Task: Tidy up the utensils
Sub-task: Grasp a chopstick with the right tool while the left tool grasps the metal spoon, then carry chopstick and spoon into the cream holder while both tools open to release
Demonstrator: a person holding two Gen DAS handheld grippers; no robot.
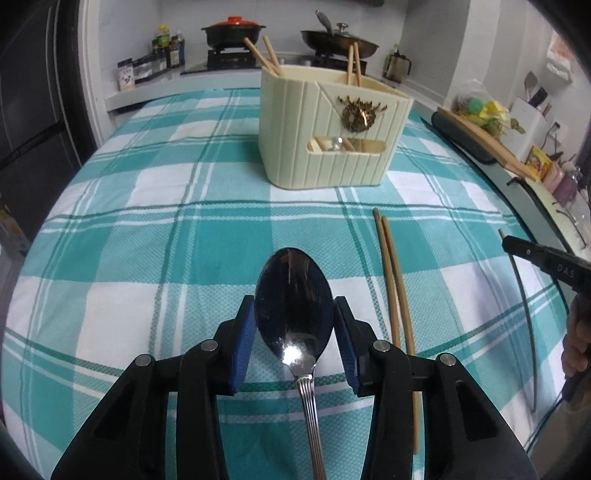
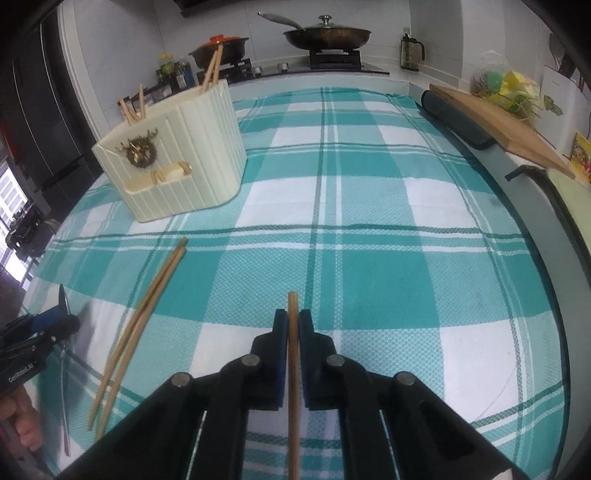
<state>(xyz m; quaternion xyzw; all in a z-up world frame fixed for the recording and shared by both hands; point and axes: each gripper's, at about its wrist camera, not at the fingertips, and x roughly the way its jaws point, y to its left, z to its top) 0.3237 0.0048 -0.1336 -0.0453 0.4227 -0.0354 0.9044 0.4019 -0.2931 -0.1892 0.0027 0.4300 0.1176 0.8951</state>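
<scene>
Spoon [image 1: 293, 306] sits bowl-forward between the blue pads of the left gripper [image 1: 294, 308], which clamp its sides; its ribbed handle runs back between the black arms toward the camera. Right gripper [image 2: 293, 325] is closed tight on a single chopstick [image 2: 293, 369], whose tip pokes out just past the pads. From the left wrist view that gripper shows at the right edge, over the tablecloth [image 1: 147, 240], a teal and white check. Two more chopsticks [image 1: 395, 288] lie side by side on the cloth between the two grippers, touching along part of their length. Farther back stands the cream utensil holder [image 1: 328, 129], ribbed, with a dark wreath ornament on its front and chopsticks standing in two rear compartments. Behind the table, a stove carries a red-lidded pot [image 2: 221, 46] and a lidded pan [image 2: 327, 35]
</scene>
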